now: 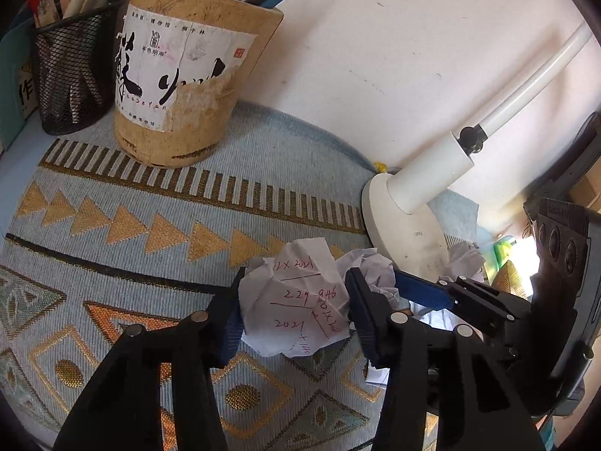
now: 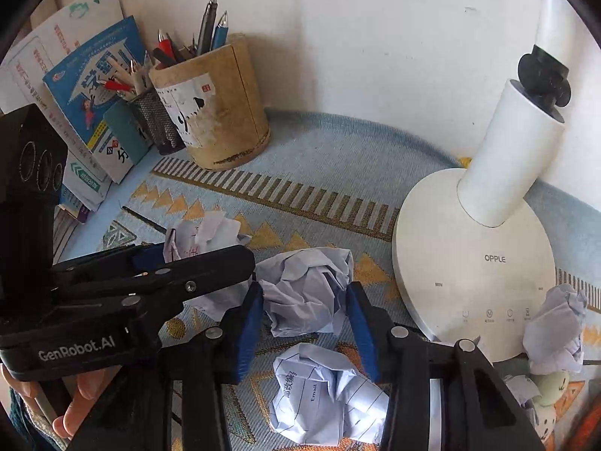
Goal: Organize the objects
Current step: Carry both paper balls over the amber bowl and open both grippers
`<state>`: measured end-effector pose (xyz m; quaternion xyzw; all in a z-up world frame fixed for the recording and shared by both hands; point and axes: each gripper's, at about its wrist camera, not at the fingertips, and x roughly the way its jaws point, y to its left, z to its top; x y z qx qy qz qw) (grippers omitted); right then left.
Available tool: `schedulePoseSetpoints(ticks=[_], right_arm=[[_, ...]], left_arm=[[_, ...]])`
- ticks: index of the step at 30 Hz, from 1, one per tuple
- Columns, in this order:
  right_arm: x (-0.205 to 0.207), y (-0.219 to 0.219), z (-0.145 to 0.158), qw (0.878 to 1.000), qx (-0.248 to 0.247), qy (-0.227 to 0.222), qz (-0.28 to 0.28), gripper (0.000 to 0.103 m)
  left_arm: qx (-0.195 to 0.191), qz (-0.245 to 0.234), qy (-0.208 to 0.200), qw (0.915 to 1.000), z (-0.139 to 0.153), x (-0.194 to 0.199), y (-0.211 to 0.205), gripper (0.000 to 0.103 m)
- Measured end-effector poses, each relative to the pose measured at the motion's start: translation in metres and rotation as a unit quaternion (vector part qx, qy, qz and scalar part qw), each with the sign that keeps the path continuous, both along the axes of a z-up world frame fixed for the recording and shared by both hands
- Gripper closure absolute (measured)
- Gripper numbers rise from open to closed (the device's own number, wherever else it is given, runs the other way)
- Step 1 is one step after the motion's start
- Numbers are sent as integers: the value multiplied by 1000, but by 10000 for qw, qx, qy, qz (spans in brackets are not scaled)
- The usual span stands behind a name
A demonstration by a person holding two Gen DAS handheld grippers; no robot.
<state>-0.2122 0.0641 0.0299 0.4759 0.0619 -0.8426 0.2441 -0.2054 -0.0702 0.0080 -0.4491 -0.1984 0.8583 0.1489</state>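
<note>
Several crumpled paper balls lie on a patterned blue mat (image 1: 157, 203). My left gripper (image 1: 295, 308) is closed on a paper ball with red handwriting (image 1: 296, 300); both pads touch its sides. In the right wrist view that ball (image 2: 203, 235) shows behind the left gripper's fingers (image 2: 210, 263). My right gripper (image 2: 306, 319) is closed on a plain crumpled ball (image 2: 306, 293), with both blue pads against its sides. Another ball with printed text (image 2: 323, 402) lies between its arms, lower down. A fourth ball (image 2: 556, 330) rests by the lamp base.
A white OPPLE desk lamp (image 2: 477, 263) stands at the right. A cork pen holder (image 1: 180, 82) and a black mesh pen cup (image 1: 71, 71) stand at the back by the wall. Books (image 2: 94, 94) lean at the back left.
</note>
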Motion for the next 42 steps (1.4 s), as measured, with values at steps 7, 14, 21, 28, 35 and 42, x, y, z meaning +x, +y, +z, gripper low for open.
schedulePoseSetpoints(ticks=[7, 14, 21, 28, 35, 42], right_arm=[[42, 29, 62, 9952, -368, 910, -44, 61], [129, 67, 96, 9927, -364, 1144, -113, 61], [214, 138, 57, 9933, -569, 750, -668, 61], [240, 166, 4, 9927, -738, 197, -929, 61], [248, 165, -16, 9943, -563, 204, -886, 49], [253, 177, -22, 9901, -939, -12, -1039, 41]], left_arm=[[-283, 140, 725, 9969, 56, 43, -1, 56], [-530, -95, 1235, 9909, 98, 120, 29, 56], [-1020, -232, 1119, 9882, 63, 202, 72, 56], [-1192, -232, 703, 9901, 19, 222, 99, 56], [-1426, -172, 981, 9848, 16, 231, 106, 54], [-1355, -198, 1004, 9855, 16, 231, 105, 54]])
